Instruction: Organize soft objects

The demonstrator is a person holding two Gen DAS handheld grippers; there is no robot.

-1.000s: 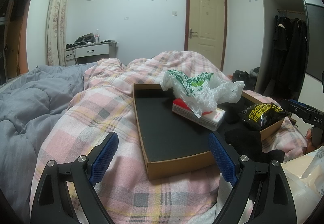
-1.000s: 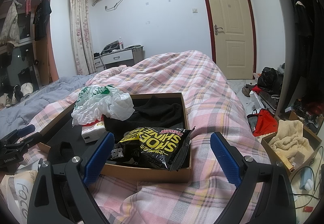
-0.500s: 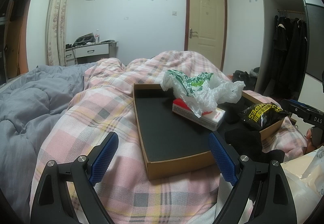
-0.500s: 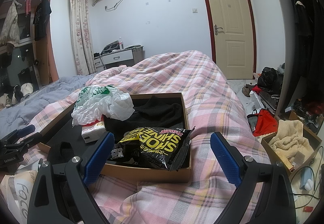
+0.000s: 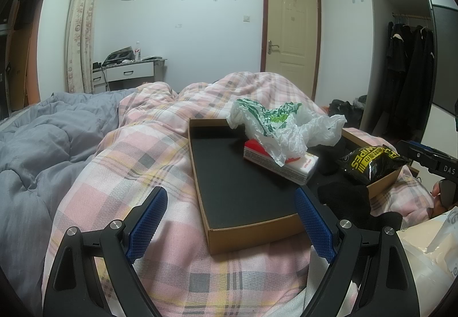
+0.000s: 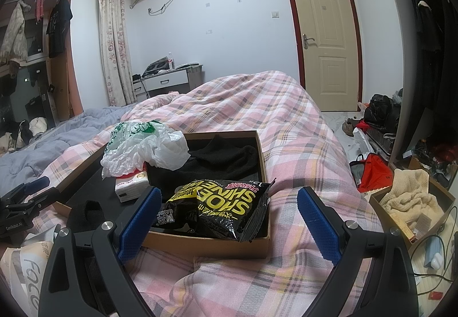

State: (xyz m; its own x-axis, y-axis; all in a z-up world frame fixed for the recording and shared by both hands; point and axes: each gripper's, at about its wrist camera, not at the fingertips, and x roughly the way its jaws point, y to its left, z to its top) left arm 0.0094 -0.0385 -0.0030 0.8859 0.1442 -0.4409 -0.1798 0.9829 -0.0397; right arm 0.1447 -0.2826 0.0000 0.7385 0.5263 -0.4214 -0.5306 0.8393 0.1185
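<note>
The left hand-held gripper (image 5: 229, 219) hangs released over the plaid bed (image 5: 120, 173), the cardboard tray (image 5: 252, 228) just ahead between its fingers. The right hand-held gripper (image 6: 226, 216), also spread wide and empty, has the black wipes packet (image 6: 217, 208) just ahead in its box (image 6: 206, 245).

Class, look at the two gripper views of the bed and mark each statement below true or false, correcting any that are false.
1. The crumpled plastic bag lies partly on the tissue pack. True.
2. The shoe wipes packet is white with green print. False: it is black with yellow lettering.
3. The left gripper holds the tissue pack. False: its jaws are open with nothing between them.
4. The cardboard box sits on a pink plaid quilt. True.
5. The right gripper is open and holds nothing. True.
6. The door stands wide open. False: it is closed.
</note>
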